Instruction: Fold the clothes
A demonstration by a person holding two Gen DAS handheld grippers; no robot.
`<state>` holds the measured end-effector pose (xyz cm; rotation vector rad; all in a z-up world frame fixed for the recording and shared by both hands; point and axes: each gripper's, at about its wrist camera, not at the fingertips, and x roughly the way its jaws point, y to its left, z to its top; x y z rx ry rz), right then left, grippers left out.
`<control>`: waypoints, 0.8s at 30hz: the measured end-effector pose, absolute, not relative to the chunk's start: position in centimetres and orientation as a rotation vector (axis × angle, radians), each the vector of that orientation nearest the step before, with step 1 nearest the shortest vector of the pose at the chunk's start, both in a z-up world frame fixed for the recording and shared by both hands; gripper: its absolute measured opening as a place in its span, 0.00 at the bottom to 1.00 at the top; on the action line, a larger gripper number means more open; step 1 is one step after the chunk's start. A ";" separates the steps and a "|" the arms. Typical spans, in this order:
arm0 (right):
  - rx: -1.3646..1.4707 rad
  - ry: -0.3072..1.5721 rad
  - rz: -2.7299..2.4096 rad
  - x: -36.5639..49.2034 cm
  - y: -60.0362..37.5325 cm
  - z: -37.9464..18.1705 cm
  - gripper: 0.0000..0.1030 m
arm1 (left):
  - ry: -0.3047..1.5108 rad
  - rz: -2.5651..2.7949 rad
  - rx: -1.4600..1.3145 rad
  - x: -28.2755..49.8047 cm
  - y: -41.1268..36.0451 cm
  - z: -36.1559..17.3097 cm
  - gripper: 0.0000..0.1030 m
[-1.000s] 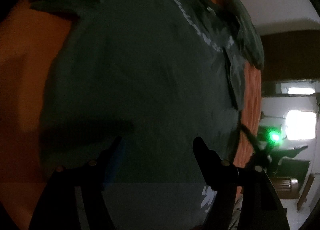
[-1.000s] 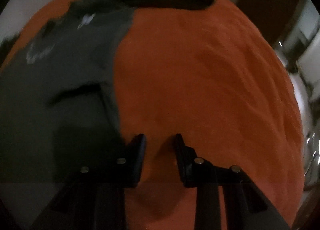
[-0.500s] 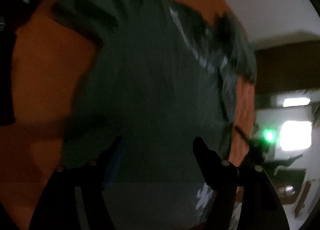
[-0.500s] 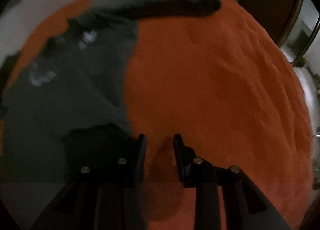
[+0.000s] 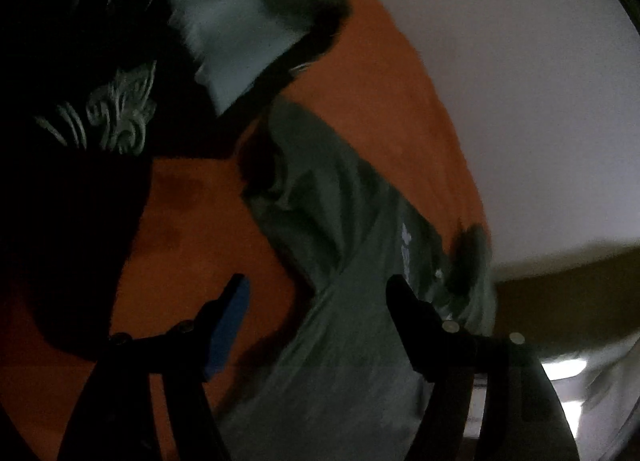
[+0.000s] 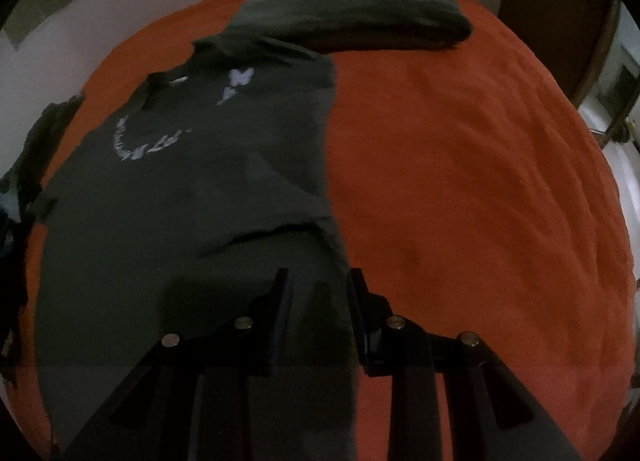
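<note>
A dark grey-green T-shirt (image 6: 192, 189) with white print lies flat on the orange bedspread (image 6: 460, 165). My right gripper (image 6: 318, 281) hovers over the shirt's right edge near the hem. Its jaws stand a little apart and no cloth is pinched between them. In the left wrist view, my left gripper (image 5: 318, 289) is wide open above the shirt's left side, where the sleeve (image 5: 316, 181) meets the body (image 5: 352, 361). Its blue-padded finger (image 5: 230, 321) is over bare bedspread (image 5: 192, 229). Nothing is between the left fingers.
A dark folded garment or pillow (image 6: 360, 13) lies at the bed's far end. A pile of other clothes sits beyond the sleeve: a black piece with white pattern (image 5: 108, 117) and a pale grey one (image 5: 240, 21). A white wall (image 5: 520, 101) borders the bed.
The left gripper swept sideways across the shirt and rolled; it now faces the sleeve and the clothes pile. The right gripper shifted left from bare bedspread onto the shirt's edge.
</note>
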<state>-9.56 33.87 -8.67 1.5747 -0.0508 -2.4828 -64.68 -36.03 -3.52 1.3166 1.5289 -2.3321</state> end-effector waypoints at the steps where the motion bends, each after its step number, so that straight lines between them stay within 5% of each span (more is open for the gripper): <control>1: 1.566 -0.069 -2.474 -9.4 33.7 -8.4 0.26 | 1.572 -2.302 1.313 -65.1 -36.4 -4.4 0.69; 10: 1.388 -0.370 -2.259 -5.8 30.0 -3.2 0.26 | 1.565 -2.203 1.178 -66.6 -37.8 -9.0 0.68; 13: 1.351 -0.354 -2.216 -4.7 28.1 -2.8 0.26 | 1.443 -2.310 0.929 -65.6 -37.7 -7.6 0.38; 20: 1.393 -0.385 -2.161 -3.6 26.7 -4.3 0.28 | 1.692 -2.165 0.951 -68.2 -39.2 -9.4 0.40; 24: 1.396 -0.453 -2.201 -2.8 28.6 -4.8 0.28 | 1.550 -2.138 0.948 -70.1 -40.0 -9.2 0.46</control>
